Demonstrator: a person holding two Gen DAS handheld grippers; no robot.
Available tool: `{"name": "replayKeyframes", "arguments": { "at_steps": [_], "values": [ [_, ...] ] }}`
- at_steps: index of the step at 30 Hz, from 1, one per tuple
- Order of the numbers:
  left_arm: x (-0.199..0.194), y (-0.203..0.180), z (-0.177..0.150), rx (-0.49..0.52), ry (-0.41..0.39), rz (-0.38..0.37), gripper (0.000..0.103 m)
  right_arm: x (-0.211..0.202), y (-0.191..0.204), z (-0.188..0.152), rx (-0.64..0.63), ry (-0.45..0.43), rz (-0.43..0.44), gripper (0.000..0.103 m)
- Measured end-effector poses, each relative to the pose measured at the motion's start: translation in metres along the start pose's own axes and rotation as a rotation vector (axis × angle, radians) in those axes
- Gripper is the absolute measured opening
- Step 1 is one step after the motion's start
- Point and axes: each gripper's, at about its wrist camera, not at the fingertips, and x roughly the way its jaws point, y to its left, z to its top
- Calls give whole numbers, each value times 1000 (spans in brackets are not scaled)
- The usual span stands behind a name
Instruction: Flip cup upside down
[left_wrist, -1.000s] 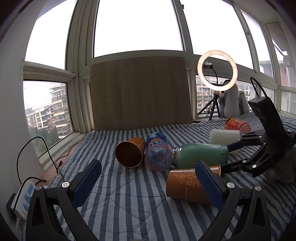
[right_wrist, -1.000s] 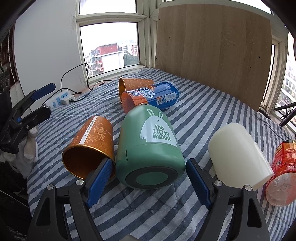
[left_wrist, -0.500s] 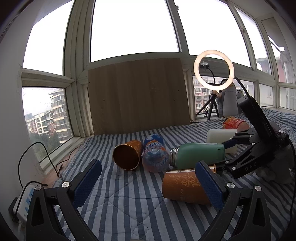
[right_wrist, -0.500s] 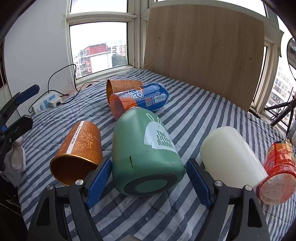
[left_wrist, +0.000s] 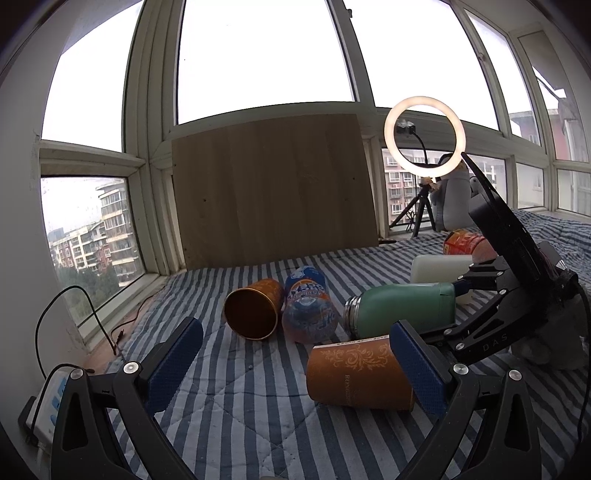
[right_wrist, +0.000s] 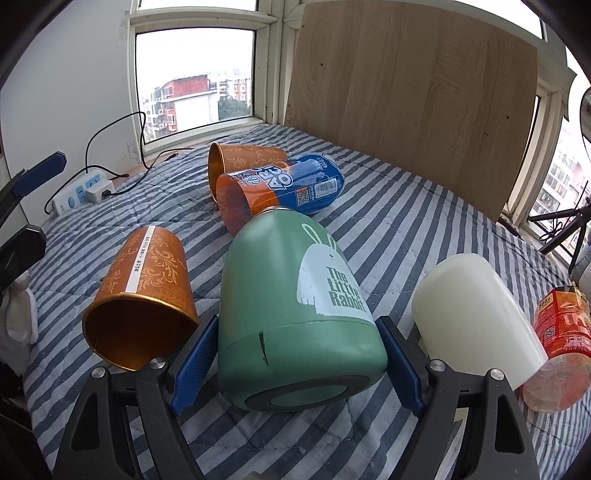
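A green flask cup (right_wrist: 295, 314) printed "The Little Rabbit" lies on its side on the striped quilt, base toward my right gripper (right_wrist: 295, 363). The right jaws are open and straddle its base, close to both sides. It also shows in the left wrist view (left_wrist: 400, 306). Two orange paper cups lie on their sides: one beside the flask (right_wrist: 144, 291) (left_wrist: 360, 373) and one farther back (right_wrist: 243, 157) (left_wrist: 253, 312). My left gripper (left_wrist: 295, 363) is open and empty, with its right finger next to the nearer orange cup. The right gripper shows in the left wrist view (left_wrist: 491, 306).
A blue-orange bottle (right_wrist: 288, 188) (left_wrist: 308, 308), a white cylinder (right_wrist: 476, 310) and a red-labelled bottle (right_wrist: 557, 339) lie on the quilt (right_wrist: 424, 206). A wooden board (left_wrist: 273, 192) leans on the windows. A power strip (right_wrist: 79, 192) and cables lie left. A ring light (left_wrist: 424, 133) stands behind.
My right gripper has moved forward, so its jaws now straddle the green flask's base. The left gripper's view has tilted up slightly.
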Motion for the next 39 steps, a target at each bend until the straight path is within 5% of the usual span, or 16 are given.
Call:
{"name": "replayKeyframes", "arguments": {
  "at_steps": [11, 27, 39],
  "values": [
    [-4, -35, 6, 113, 28, -140, 103, -61, 2, -39, 42, -13, -5, 79],
    [-11, -161, 18, 688, 78, -440, 103, -118, -10, -111, 156, -65, -29, 80],
    [-8, -249, 11, 1093, 116, -628, 103, -202, -34, -167, 411, -273, -142, 86]
  ]
}}
